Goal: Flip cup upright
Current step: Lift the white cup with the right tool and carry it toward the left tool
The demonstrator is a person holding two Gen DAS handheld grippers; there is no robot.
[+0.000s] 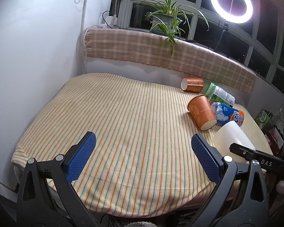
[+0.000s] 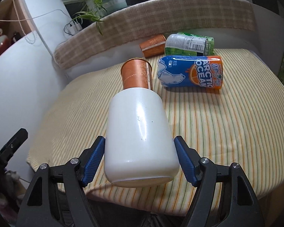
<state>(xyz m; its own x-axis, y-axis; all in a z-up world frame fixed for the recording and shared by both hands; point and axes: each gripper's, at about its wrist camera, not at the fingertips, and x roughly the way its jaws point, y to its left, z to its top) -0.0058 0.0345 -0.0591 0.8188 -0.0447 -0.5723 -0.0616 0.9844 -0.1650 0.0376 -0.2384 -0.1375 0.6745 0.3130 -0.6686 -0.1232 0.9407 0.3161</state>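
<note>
The right gripper (image 2: 140, 158) grips the white cup (image 2: 140, 132), one blue pad (image 2: 94, 160) pressed on each side of its wider end. In the right wrist view the cup's long axis runs away from the camera and tilts upward, the flat end nearest the lens and the narrower shoulder far; whether that near end is the base or the mouth cannot be told. The cup hides the lower part of the copper paper cup (image 2: 137, 73) just behind it.

The left wrist view shows the white cup (image 1: 231, 140) at the near right of the striped tablecloth (image 1: 123, 123), partly covered by the black finger of the right gripper, and whether it touches the cloth is unclear. Only this view shows the ring light (image 1: 231, 4) and that the copper paper cup (image 1: 202, 112) lies tilted against the Arctic Ocean can (image 1: 229, 115). The left gripper (image 1: 142, 158) hangs over the near cloth, jaws wide apart and holding nothing.

Far right, a second copper cup (image 2: 153, 45) lies on its side beside a green bottle (image 2: 189, 44), its cap end cut off from sight. A spider plant (image 1: 168, 17) stands on the sill.
</note>
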